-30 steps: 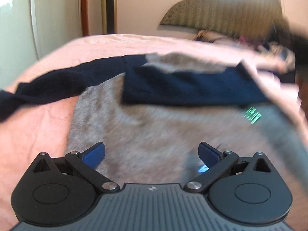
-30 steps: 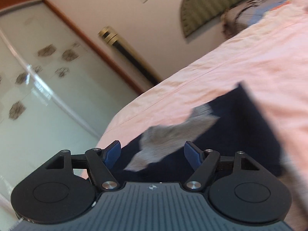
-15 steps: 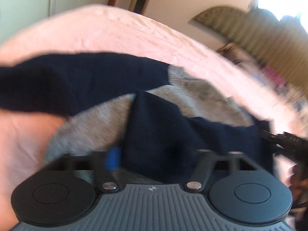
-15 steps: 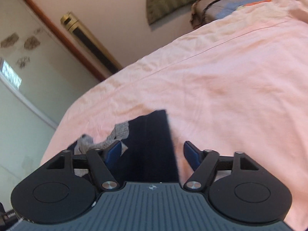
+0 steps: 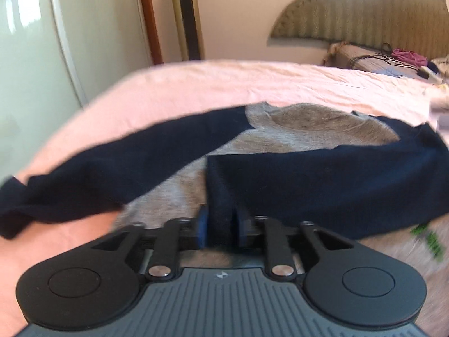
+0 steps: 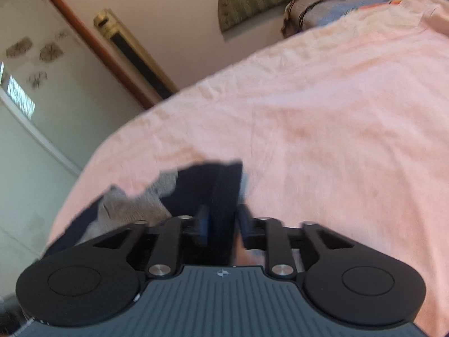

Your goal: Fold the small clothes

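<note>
A small grey sweater (image 5: 317, 123) with navy sleeves lies on the pink bedsheet (image 5: 196, 90). One navy sleeve (image 5: 118, 168) stretches out to the left. The other navy sleeve (image 5: 336, 185) is folded across the grey body. My left gripper (image 5: 220, 224) is shut on the cuff end of that folded sleeve. In the right wrist view my right gripper (image 6: 223, 224) is shut on a navy fold (image 6: 224, 188) of the sweater, with grey fabric (image 6: 132, 205) to its left.
The pink bedsheet (image 6: 336, 112) spreads wide to the right. A padded headboard (image 5: 364, 14) and a cluttered bedside surface (image 5: 393, 59) are at the far right. A pale wardrobe door (image 5: 42, 56) stands left of the bed.
Both grippers were open above the sweater and have closed on navy fabric. The left one moved forward onto the folded sleeve's cuff.
</note>
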Tool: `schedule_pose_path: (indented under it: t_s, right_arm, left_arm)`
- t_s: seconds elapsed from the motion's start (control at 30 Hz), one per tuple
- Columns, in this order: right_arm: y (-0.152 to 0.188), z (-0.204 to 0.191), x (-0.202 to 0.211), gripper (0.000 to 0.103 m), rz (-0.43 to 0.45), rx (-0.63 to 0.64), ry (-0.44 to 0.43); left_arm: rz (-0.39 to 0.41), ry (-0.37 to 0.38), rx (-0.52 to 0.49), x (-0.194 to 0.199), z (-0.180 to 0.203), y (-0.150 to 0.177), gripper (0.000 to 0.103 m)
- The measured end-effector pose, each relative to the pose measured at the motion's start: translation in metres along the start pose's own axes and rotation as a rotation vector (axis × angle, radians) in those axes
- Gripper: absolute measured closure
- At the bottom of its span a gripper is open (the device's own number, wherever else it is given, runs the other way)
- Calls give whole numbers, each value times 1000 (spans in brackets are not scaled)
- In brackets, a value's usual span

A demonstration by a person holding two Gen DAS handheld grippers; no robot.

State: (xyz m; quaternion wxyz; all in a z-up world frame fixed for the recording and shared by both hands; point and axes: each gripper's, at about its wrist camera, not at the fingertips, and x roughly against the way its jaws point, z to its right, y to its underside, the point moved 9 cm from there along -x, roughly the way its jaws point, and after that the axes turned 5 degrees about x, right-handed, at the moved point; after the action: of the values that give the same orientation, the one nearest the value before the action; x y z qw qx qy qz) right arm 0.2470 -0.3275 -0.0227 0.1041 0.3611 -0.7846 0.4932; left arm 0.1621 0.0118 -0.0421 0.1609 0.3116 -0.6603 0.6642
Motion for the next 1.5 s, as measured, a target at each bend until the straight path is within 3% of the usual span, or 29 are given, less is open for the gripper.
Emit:
schedule_pose_path:
  t_s: [0.03, 0.1, 0.23, 0.33, 0.47, 0.5, 0.53, 0.57, 0.63, 0.77, 0.9, 1.0, 1.07, 1.1, 1.17, 1.27, 1.37, 1.4, 1.47, 1.5]
  right_arm:
    - [-14, -8, 2, 54, 37, 34, -14]
    - [-31, -27, -8, 53, 17, 121, -40]
    - [-33, -58, -70, 51, -155, 390, 5]
    - [-20, -66, -114, 51, -269, 539, 65]
    - [-2, -83, -136, 47, -337, 591, -15]
    - [-1, -84, -137, 53, -332, 611, -3]
    - [-1, -85, -137, 76, -333, 626, 5]
    - [0, -87, -137, 88, -360, 610, -26]
    - [2, -91, -131, 90, -404, 581, -84]
    - [2, -90, -127, 89, -399, 587, -90]
    - [2, -89, -128, 76, -390, 594, -92]
    - [4, -92, -131, 75, -378, 604, -100]
    - [2, -91, -134, 91, -387, 583, -95]
    - [-1, -91, -134, 91, -388, 574, -93]
    - [-21, -90, -126, 91, -297, 572, -66]
    - [-45, -74, -123, 92, -195, 465, -28]
    - [-24, -53, -139, 92, -243, 475, 49]
    - [-23, -53, -137, 91, -210, 470, 42]
    - [-22, -52, -132, 76, -209, 418, 27]
    - [-24, -53, -126, 54, -210, 382, 20]
  left_arm:
    - [34, -21, 17, 4, -6, 4, 36]
    - [72, -53, 96, 5, -20, 10, 13]
    - [-3, 16, 207, -8, -31, 9, 9]
    - [10, 32, 242, -6, -36, 11, 7]
    - [23, 51, 279, -6, -38, 13, 6]
    - [24, 56, 286, -7, -38, 13, 5]
    - [25, 61, 291, -6, -39, 13, 5]
    - [25, 63, 293, -6, -39, 13, 5]
    - [28, 65, 296, -5, -40, 13, 5]
    - [30, 66, 298, -5, -39, 13, 5]
    - [29, 66, 298, -5, -39, 13, 4]
    - [29, 66, 298, -5, -40, 13, 4]
    - [29, 66, 297, -5, -39, 13, 4]
    - [29, 66, 297, -5, -39, 13, 4]
    - [30, 68, 301, -5, -40, 13, 4]
    - [31, 75, 308, -5, -40, 12, 3]
    - [33, 79, 310, -5, -41, 12, 3]
    - [33, 79, 310, -5, -41, 12, 3]
    - [34, 80, 311, -4, -41, 12, 3]
    - [34, 80, 312, -4, -41, 12, 3]
